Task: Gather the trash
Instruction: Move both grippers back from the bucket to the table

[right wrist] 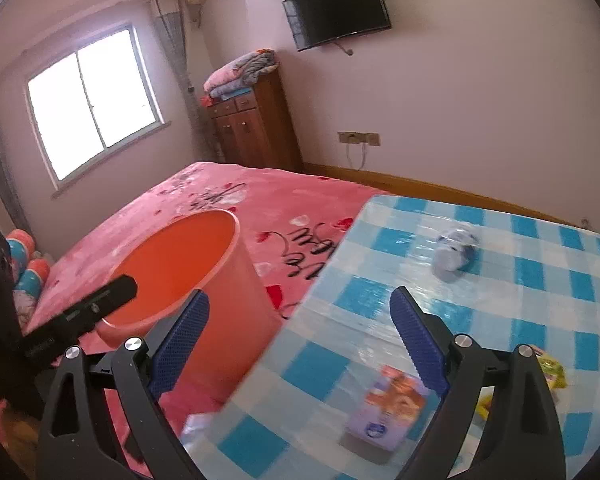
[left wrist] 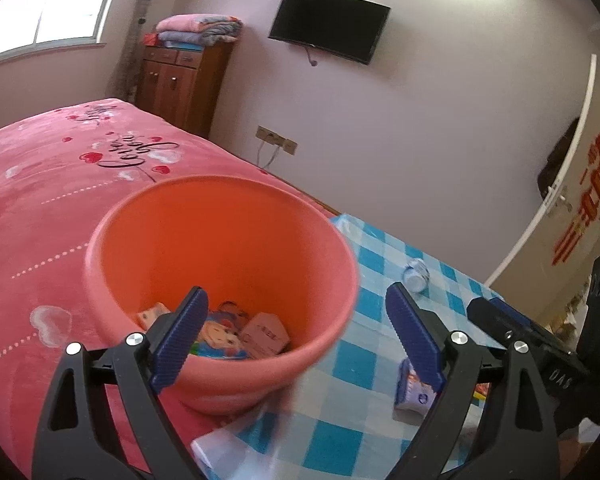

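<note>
An orange bin (left wrist: 220, 280) stands beside the blue-checked table (left wrist: 340, 360) and holds several packets (left wrist: 240, 332). My left gripper (left wrist: 296, 332) is open and empty, its left finger over the bin's mouth. On the table lie a purple carton (right wrist: 388, 408), a crushed clear bottle (right wrist: 454, 252) and a yellow-green wrapper (right wrist: 550, 368). My right gripper (right wrist: 300, 336) is open and empty, above the table's near edge, with the carton just ahead of its right finger. The bin (right wrist: 188, 280) shows at left in the right wrist view, the carton (left wrist: 412, 392) and bottle (left wrist: 418, 274) in the left.
A bed with a pink blanket (left wrist: 60, 200) lies behind the bin. A wooden cabinet (right wrist: 256, 128) with folded blankets stands by the far wall under a wall TV (right wrist: 336, 8). A door (left wrist: 572, 200) is at the right.
</note>
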